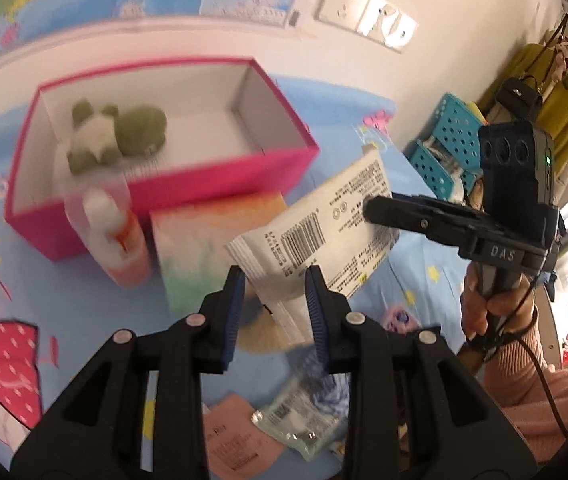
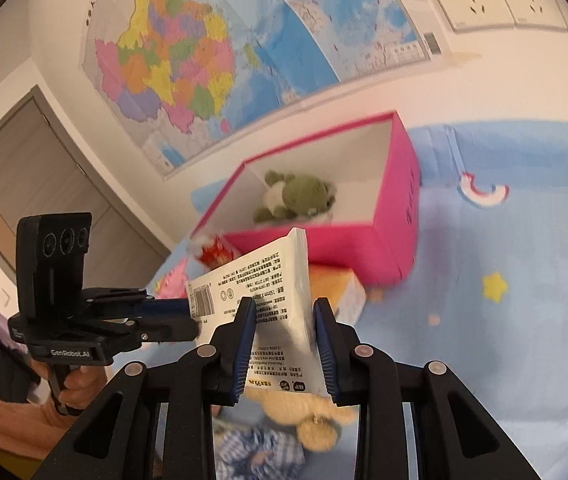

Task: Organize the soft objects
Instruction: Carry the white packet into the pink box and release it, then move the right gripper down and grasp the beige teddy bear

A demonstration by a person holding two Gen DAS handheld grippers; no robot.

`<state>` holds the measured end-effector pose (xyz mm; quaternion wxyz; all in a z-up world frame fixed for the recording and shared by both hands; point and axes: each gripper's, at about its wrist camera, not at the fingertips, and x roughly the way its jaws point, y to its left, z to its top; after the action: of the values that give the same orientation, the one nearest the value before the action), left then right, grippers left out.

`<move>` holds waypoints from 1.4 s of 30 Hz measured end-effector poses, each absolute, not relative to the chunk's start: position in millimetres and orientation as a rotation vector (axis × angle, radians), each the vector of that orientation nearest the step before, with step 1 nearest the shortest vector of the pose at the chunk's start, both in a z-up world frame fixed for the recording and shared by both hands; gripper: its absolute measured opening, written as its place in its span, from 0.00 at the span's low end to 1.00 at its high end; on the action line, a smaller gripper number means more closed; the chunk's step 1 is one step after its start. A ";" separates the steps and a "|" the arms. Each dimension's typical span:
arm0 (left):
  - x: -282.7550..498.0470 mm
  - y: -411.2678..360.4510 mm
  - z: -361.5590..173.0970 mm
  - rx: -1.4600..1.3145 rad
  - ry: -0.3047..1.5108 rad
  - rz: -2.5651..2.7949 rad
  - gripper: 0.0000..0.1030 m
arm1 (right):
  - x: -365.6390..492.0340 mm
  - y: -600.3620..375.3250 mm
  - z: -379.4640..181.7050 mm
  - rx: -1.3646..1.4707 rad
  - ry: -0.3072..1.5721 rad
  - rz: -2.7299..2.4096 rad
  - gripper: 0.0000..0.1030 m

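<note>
The white tissue pack [image 1: 315, 228] hangs in the air between 2 grippers, printed back with its barcode facing both cameras. The left gripper [image 1: 274, 292] has its jaws nearly closed, pinching 1 short end of the pack; the right gripper [image 2: 285, 332] is clamped on the opposite end, its blue pads pressing the wrapper. The pack's long axis runs from one set of jaws to the other, tilted, with its free corner pointing toward the pink box [image 1: 188, 188] beyond the jaws.

Progress looks early: only 1 green frog plush [image 1: 112, 132] lies in the box. Beneath the jaws remain a tan teddy bear [image 2: 307, 412], a checked cloth [image 2: 252, 448] and a small clear packet [image 1: 299, 420]; ahead of the left jaws stand a rainbow-coloured tissue box [image 1: 212, 236] and a red-and-white soft pack [image 1: 112, 232] beside the pink box.
</note>
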<state>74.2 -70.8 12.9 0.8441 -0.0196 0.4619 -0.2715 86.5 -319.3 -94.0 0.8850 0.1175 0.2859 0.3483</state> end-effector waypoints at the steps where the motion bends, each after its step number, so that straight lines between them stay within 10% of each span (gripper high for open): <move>1: 78.7 -70.2 16.5 -0.039 0.968 -0.564 0.32 | 88.9 -318.2 -88.9 0.243 0.584 0.724 0.29; 26: 225.1 -74.7 15.8 -0.006 1.058 -0.399 0.32 | 205.8 -283.8 -68.5 0.253 0.666 0.596 0.31; 33: 230.9 -83.1 0.2 0.029 1.097 -0.376 0.32 | 197.6 -282.7 -61.8 0.228 0.640 0.542 0.53; 42: 206.0 -79.2 15.3 0.070 1.011 -0.414 0.32 | 166.6 -286.8 -48.9 0.192 0.571 0.574 0.57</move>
<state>206.0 -79.2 15.3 0.8539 0.0333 0.4807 -0.1968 166.6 -286.8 -48.9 0.9147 0.0934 0.2774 0.2787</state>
